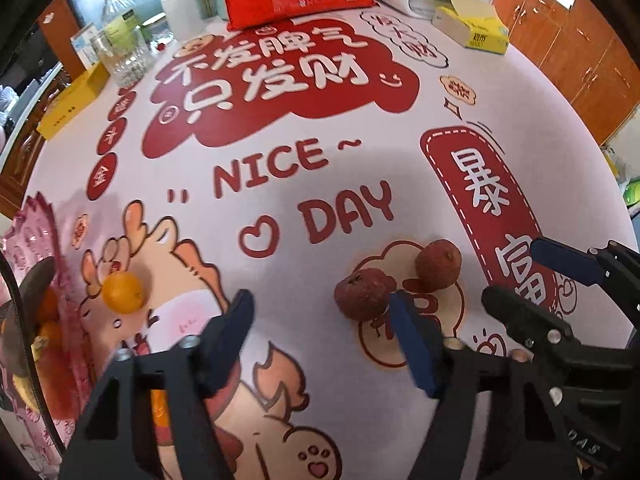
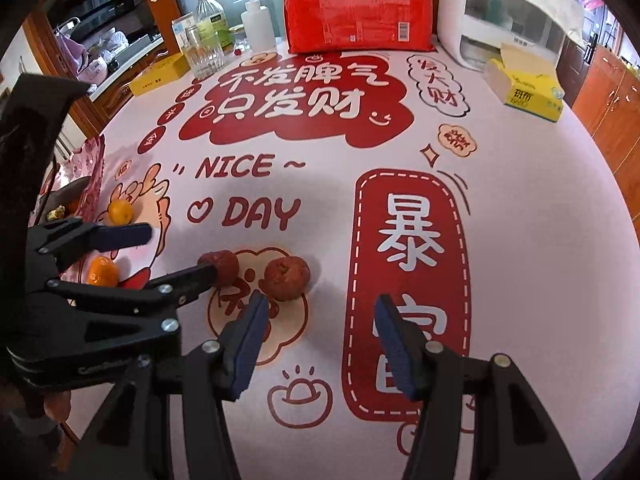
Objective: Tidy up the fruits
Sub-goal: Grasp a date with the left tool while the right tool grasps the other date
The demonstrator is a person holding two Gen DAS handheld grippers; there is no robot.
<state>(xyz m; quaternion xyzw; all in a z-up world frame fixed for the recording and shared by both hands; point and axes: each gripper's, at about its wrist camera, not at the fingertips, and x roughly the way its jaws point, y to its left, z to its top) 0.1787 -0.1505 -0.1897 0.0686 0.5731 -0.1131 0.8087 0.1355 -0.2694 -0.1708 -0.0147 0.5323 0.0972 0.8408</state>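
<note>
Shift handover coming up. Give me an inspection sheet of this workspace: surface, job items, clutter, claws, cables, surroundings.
Surface: tablecloth, white with red cartoon prints and "NICE DAY".
Job's things: two dark red fruits side by side; one orange loose by the pink tray, another orange nearer the left claw; more fruit lies in the tray.
Clutter: red package, yellow tissue box, yellow flat box, bottles and white appliance at the far edge.
Grippers: left claw open, empty; right claw open, empty.
Cables: nothing seen.
Surroundings: wooden cabinets.
</note>
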